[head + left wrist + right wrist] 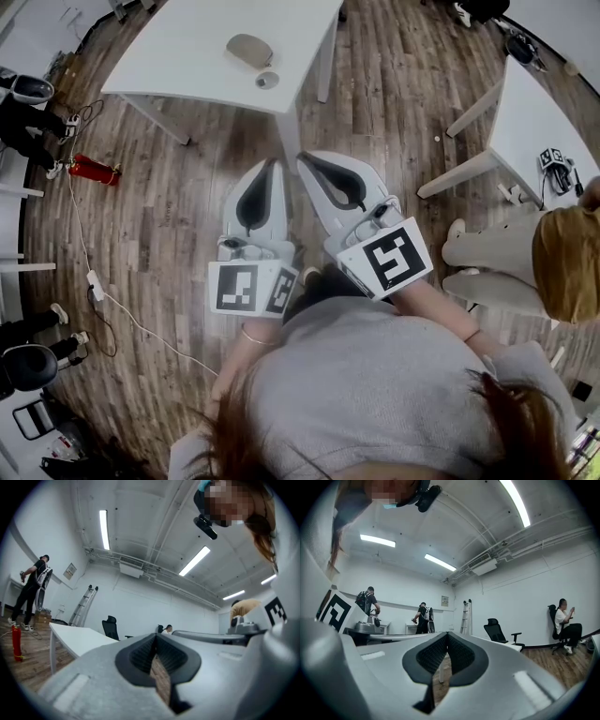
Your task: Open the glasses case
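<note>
The left hand-held gripper [273, 166] and right hand-held gripper [305, 160] are both squeezed together on nothing, just off the counter [169, 56] edge. The glasses case [249, 50] sits closed on the counter, so no telling what's inside.

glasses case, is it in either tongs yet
No, the case lies on the table, apart from the left tongs and right tongs, both shut.

Colours as I see them from my station: left tongs [270, 167] and right tongs [306, 159], pale grey shells with black pads, carrying black-and-white square markers [386, 260]. Glasses case [249, 50], dull beige-grey, on a white worktop [178, 56]. Floor [178, 234], brown wood-plank pattern. Fire extinguisher [92, 170], red.
</note>
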### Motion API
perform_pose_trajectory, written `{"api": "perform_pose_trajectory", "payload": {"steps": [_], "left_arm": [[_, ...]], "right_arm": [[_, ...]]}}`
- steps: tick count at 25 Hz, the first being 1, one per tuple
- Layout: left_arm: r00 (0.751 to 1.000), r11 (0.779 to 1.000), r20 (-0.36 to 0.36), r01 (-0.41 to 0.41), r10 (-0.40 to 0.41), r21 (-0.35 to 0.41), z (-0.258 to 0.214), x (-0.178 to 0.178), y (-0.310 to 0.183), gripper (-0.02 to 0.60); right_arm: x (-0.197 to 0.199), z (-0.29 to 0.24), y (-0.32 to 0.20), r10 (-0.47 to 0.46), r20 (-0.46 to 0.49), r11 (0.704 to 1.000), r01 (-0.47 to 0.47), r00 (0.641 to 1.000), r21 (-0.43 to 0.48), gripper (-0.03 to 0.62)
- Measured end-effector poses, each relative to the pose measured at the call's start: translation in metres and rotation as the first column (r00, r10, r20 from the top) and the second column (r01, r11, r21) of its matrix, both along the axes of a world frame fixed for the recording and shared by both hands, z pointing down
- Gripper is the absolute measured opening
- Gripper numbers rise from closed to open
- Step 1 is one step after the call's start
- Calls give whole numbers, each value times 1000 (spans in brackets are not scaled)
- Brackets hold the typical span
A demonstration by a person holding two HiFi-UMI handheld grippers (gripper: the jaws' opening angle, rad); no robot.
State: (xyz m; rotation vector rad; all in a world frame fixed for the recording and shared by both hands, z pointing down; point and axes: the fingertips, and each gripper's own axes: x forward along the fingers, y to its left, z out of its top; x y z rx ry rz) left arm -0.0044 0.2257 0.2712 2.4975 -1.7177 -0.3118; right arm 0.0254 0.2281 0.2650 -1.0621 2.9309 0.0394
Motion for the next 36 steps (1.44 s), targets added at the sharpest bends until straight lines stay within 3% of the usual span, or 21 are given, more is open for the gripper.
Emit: {"api": "perform_pose_trajectory", "payload": {"steps": [36], "left_arm": [[1000, 1000, 27, 1, -2, 17, -6, 13, -6, 2]], "right_arm": [[5, 1, -5, -13, -20, 1000, 14, 1000, 17, 5]]}}
